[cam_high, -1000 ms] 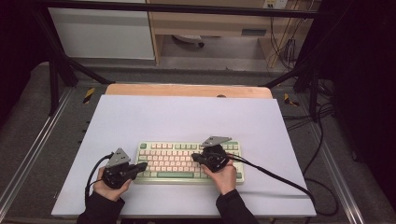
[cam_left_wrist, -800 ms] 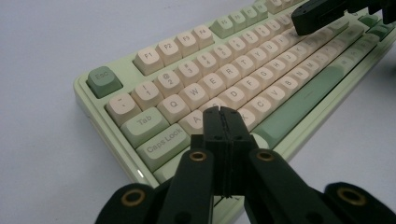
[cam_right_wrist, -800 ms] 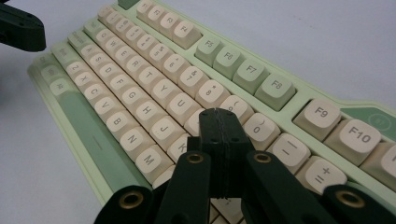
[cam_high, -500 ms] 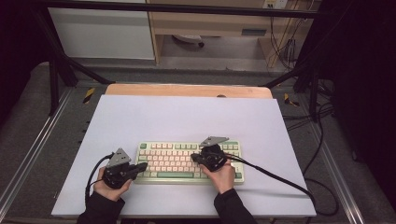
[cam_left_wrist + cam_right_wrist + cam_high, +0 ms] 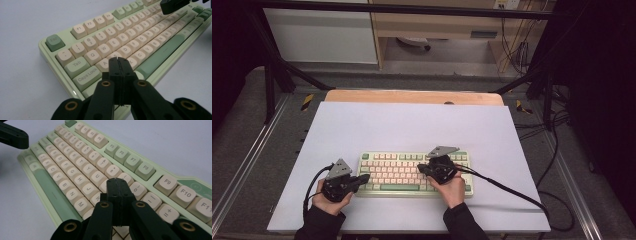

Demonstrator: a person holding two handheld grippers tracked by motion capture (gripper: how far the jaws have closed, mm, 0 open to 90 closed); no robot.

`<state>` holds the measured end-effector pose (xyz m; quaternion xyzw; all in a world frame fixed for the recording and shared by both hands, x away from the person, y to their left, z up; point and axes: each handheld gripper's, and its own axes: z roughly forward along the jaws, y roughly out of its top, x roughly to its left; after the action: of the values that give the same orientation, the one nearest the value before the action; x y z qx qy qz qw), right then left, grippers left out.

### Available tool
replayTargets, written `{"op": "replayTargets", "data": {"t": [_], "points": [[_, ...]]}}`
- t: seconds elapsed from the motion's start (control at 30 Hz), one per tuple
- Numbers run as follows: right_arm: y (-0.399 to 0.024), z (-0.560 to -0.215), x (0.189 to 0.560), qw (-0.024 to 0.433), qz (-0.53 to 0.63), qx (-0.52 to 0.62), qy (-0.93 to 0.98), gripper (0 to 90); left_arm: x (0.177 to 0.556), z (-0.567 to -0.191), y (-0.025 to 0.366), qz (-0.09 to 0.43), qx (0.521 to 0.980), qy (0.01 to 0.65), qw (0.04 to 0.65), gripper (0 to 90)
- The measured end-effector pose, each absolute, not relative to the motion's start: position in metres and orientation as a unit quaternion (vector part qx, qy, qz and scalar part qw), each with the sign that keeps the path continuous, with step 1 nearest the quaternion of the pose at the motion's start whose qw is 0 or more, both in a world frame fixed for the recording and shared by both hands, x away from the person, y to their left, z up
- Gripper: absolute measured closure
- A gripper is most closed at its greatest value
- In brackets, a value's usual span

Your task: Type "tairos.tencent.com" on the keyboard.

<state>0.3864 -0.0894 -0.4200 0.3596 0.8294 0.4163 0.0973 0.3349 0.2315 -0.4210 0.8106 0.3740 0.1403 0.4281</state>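
Observation:
A pale green keyboard (image 5: 412,172) with cream and green keys lies near the front of the white table top. My left gripper (image 5: 366,178) is shut, its tip over the keyboard's left end. In the left gripper view its closed jaws hover above the keys around A and S (image 5: 110,58) of the keyboard (image 5: 155,57). My right gripper (image 5: 421,169) is shut too and points left over the right half of the keys. In the right gripper view its tip (image 5: 117,180) sits over the cream keys near K and L on the keyboard (image 5: 75,170). Nothing is held.
The white table top (image 5: 412,125) has a wooden strip (image 5: 412,96) along its far edge. Black cables trail from both grippers, the right one (image 5: 512,190) running off to the right. Metal rails flank the table. A cabinet and wiring stand beyond it.

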Motion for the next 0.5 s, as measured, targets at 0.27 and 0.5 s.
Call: {"op": "replayTargets", "data": {"t": [0.27, 0.5], "points": [[-0.093, -0.410, 0.377, 0.098, 0.425, 0.348, 0.830, 90.0, 0.335, -0.421, 0.232, 0.140, 0.810, 0.375, 0.429, 89.9], [-0.095, -0.404, 0.373, 0.098, 0.431, 0.344, 0.828, 90.0, 0.336, -0.421, 0.232, 0.139, 0.809, 0.377, 0.430, 90.0]]}}
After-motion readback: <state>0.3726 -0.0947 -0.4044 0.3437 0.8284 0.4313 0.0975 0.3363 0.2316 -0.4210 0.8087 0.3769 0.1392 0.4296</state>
